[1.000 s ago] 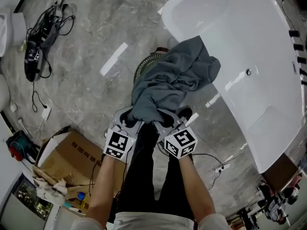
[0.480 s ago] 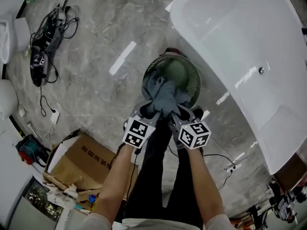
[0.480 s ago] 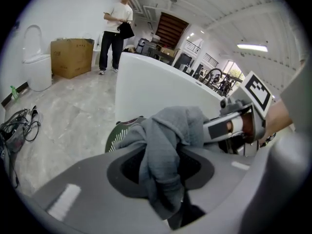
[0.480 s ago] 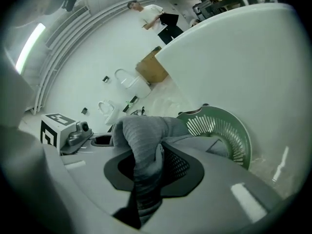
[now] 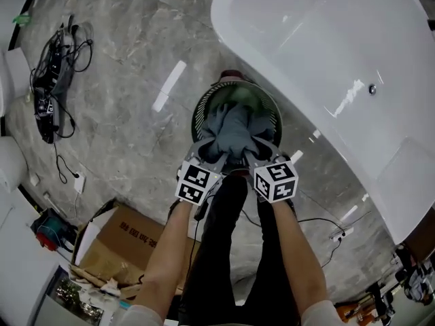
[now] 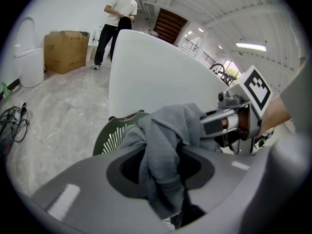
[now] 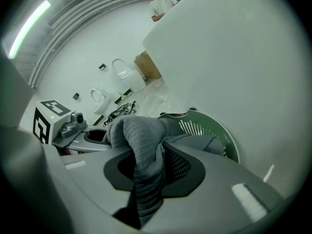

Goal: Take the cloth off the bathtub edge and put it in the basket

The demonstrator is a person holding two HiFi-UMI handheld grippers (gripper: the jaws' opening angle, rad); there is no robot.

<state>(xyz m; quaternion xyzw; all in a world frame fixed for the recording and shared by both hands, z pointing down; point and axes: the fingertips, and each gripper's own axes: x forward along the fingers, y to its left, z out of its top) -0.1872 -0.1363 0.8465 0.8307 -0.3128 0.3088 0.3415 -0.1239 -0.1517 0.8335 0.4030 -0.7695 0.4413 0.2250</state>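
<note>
A grey cloth hangs bunched down into the round green basket on the floor beside the white bathtub. My left gripper is shut on the cloth's near left part, and my right gripper is shut on its near right part. Both grippers sit side by side at the basket's near rim. In the left gripper view the cloth is pinched between the jaws, with the basket behind. The right gripper view shows the cloth clamped likewise, above the basket.
An open cardboard box lies on the marble floor at the lower left. A tangle of cables and a power strip lie at the far left. A person stands beyond the tub. My legs stand just behind the basket.
Both grippers have come down with the cloth, from above the tub's edge to the basket's rim. The cloth, spread wide a second ago, now hangs bunched inside the basket.
</note>
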